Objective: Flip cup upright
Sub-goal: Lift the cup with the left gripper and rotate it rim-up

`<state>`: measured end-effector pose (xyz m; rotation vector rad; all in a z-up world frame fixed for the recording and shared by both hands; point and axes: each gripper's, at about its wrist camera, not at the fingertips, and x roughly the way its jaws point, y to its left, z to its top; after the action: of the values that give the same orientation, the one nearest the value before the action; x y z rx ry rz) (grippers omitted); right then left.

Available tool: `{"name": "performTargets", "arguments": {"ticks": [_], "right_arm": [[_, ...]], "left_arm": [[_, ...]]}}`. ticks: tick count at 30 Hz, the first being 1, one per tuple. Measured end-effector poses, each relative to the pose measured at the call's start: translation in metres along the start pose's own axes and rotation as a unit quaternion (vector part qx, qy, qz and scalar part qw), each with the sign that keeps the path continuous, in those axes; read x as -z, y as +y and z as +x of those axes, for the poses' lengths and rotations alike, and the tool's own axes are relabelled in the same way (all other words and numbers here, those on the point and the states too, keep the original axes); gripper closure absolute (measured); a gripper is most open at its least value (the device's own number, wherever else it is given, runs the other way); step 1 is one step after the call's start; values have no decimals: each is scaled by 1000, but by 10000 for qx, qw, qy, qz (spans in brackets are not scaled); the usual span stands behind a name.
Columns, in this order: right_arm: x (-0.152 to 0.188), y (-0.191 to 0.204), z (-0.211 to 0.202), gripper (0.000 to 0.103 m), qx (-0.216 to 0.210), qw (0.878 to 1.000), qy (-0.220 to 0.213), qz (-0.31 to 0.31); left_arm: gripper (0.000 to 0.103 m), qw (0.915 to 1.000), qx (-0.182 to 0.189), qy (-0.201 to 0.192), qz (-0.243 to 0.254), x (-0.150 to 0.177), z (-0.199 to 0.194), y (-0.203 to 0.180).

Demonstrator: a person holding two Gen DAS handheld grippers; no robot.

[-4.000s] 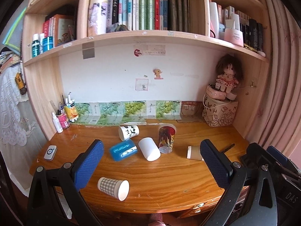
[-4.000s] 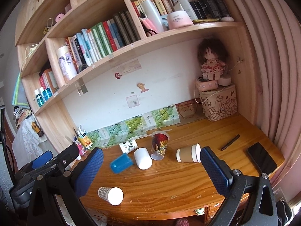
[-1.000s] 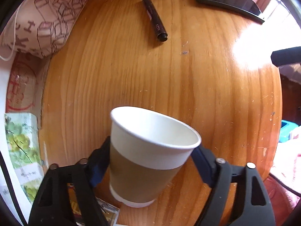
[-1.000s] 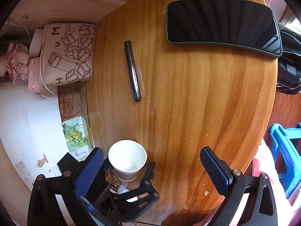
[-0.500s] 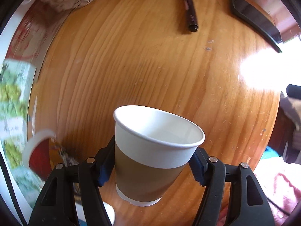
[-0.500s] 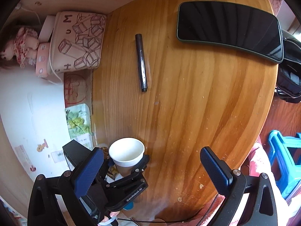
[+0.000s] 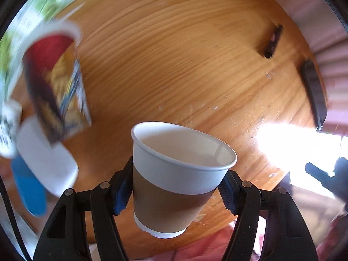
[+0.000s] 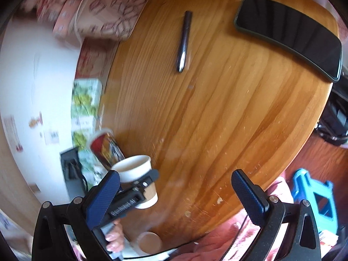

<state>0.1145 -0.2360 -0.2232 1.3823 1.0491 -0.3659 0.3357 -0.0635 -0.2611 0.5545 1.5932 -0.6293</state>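
My left gripper (image 7: 175, 192) is shut on a brown paper cup with a white rim band (image 7: 174, 178) and holds it mouth up above the wooden desk (image 7: 174, 54). The right wrist view shows that cup (image 8: 136, 171) in the left gripper (image 8: 139, 190), lifted off the desk near its front edge. My right gripper (image 8: 176, 198) is open and empty above the desk's front edge.
A red printed cup (image 7: 56, 82), a white cup (image 7: 45, 158) and a blue cup (image 7: 28, 189) lie blurred at the left. A black pen (image 8: 184, 41) and a black phone (image 8: 289, 34) lie on the desk. A patterned bag (image 8: 108, 10) stands at the back.
My left gripper has swung left and drawn back toward the desk's front with the brown cup still held upright. The other cups have come into view. The right gripper stays open.
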Motion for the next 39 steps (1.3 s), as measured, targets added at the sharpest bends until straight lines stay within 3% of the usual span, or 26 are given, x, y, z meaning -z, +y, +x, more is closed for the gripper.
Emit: {"name": "performTargets", "arguments": {"ticks": [5,9,14,20,29,36,39], "right_arm": [[17,17,9,0,295,9965,143,-763],[32,32,17,0,434,9888,190,-1416],[54,44,27,0,588,9738,222,-2187],[85,57,39,0,650,9481,240,-3102],[114,64,57,0,746,9207,484,-3801],[126,68,72,0,913,9054,608,-4101],[129,68,76,0,924,9022,655,-4163]], "left_arm": [[32,9948,496,-125,-881,33,1,34],[32,9814,1039,-214,-1597,57,1,58],[32,9676,1357,-338,-2104,82,-5,63],[32,9596,1558,-497,-2289,112,-10,63],[31,9483,1846,-720,-2478,130,2,62],[30,9456,1920,-923,-2459,136,-4,62],[24,9432,1988,-939,-2491,137,-5,64]]}}
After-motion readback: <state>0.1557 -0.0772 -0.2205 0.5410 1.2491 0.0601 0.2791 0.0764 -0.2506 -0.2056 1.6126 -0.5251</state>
